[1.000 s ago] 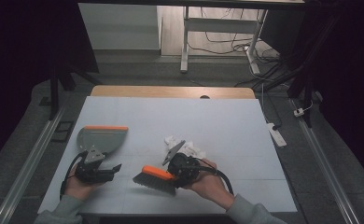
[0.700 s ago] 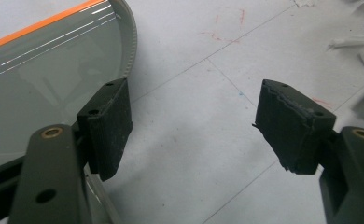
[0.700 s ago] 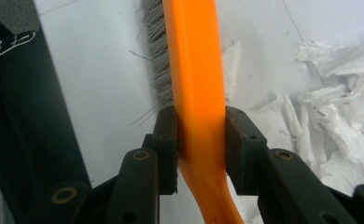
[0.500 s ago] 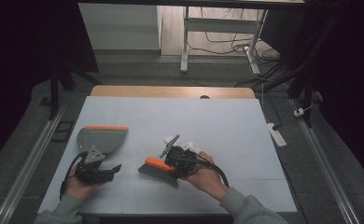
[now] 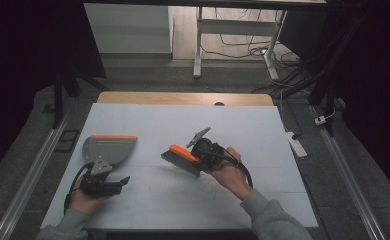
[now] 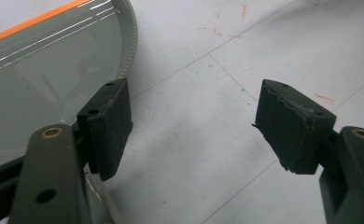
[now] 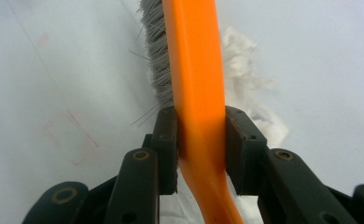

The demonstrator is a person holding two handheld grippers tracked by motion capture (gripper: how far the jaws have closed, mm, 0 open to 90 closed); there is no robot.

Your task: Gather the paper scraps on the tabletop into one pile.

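Pale blue-white, the table is the largest thing we see, its surface marked with faint seams and a few reddish scuffs. On its left part lies the grey dustpan, flat, with an orange strip along its far edge; in the left gripper view we find the pan just beside one jaw, its ribbed rim curving away. We hold the left gripper low over the table, near the pan's handle end, its jaws wide apart with only bare table between them. Near the middle of the table, well apart from the pan, we hold the right gripper, its jaws clamped on the orange handle of the hand brush. In the right gripper view the brush runs away from the jaws, grey bristles to its left, and a crumpled white scrap of paper lies on the table just beyond it
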